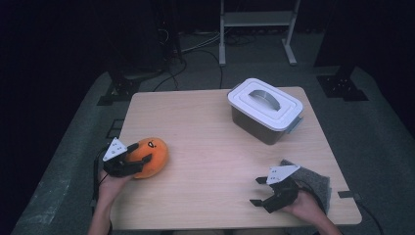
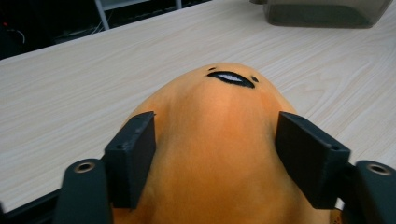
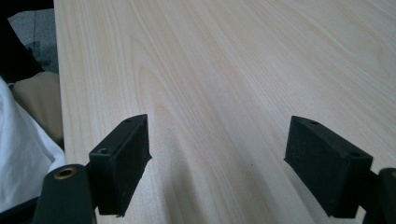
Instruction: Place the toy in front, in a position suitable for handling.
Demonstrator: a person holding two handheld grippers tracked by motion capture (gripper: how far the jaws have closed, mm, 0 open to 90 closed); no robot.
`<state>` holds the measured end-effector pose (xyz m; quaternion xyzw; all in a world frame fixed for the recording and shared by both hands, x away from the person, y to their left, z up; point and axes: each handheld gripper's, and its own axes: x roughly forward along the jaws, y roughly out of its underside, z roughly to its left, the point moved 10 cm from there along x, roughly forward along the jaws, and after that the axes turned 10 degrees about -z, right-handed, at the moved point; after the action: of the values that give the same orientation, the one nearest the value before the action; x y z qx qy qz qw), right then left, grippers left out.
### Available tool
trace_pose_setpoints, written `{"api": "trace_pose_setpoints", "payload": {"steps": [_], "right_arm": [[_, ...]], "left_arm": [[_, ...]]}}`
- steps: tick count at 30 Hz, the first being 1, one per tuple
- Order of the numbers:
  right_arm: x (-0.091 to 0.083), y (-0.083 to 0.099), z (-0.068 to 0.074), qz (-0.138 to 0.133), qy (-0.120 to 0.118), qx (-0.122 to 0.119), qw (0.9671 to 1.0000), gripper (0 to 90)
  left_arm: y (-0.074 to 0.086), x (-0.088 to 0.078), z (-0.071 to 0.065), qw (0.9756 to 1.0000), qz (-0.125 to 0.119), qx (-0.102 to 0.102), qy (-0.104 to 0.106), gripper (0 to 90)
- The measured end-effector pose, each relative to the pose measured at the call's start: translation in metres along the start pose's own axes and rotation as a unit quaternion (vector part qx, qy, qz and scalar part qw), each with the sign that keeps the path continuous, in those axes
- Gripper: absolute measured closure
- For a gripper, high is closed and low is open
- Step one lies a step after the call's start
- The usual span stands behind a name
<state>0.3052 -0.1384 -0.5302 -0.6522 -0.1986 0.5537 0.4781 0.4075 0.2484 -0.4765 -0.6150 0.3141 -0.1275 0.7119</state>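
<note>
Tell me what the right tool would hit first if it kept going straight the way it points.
Probably nothing soon: the right tool stands open over the bare table, aimed toward the orange plush in the left tool, though depth is unclear.

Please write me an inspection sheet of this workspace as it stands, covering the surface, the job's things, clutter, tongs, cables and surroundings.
Surface: light wooden table, bare in the middle.
Job's things: orange plush toy with a stitched face, lying near the table's left edge.
Clutter: lidded grey storage box with a white handled lid at the far right; grey felt cloth at the near right corner.
Tongs: left tongs straddle the plush, pads against its sides; right tongs open with nothing between them, just above the table.
Cables: black leads on the floor beyond the table.
Surroundings: dark room, grey floor covering, white metal stand behind.
</note>
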Motion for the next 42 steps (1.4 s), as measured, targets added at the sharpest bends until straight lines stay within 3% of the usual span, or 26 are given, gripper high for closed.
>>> {"api": "trace_pose_setpoints", "payload": {"steps": [7,15,19,24,27,38,42], "right_arm": [[0.0,0.0,0.0,0.001,0.0,-0.002,1.0,20.5],[0.0,0.0,0.0,-0.001,0.001,-0.001,1.0,20.6],[0.0,-0.001,0.0,-0.001,0.002,-0.002,1.0,20.6],[-0.001,-0.001,0.0,-0.001,0.003,-0.005,1.0,21.0],[-0.002,-0.002,-0.001,-0.005,0.003,-0.004,1.0,21.2],[-0.005,-0.005,-0.001,-0.016,0.003,-0.002,0.9999,21.4],[-0.007,-0.006,-0.003,-0.023,0.005,0.002,0.9997,21.4]], "left_arm": [[0.003,-0.001,0.0,1.0,0.004,0.005,0.001,39.2],[0.003,0.001,-0.002,0.9997,0.01,0.024,0.005,48.0],[0.003,0.001,0.0,0.9997,0.012,0.019,-0.004,54.3],[-0.001,0.002,-0.002,0.9992,0.009,0.038,-0.011,61.3],[-0.004,0.001,-0.005,0.9988,0.012,0.048,-0.005,65.9],[-0.01,-0.006,-0.001,0.9994,-0.003,0.032,-0.008,68.8],[-0.019,-0.01,-0.002,0.9995,-0.024,0.021,-0.004,68.8]]}}
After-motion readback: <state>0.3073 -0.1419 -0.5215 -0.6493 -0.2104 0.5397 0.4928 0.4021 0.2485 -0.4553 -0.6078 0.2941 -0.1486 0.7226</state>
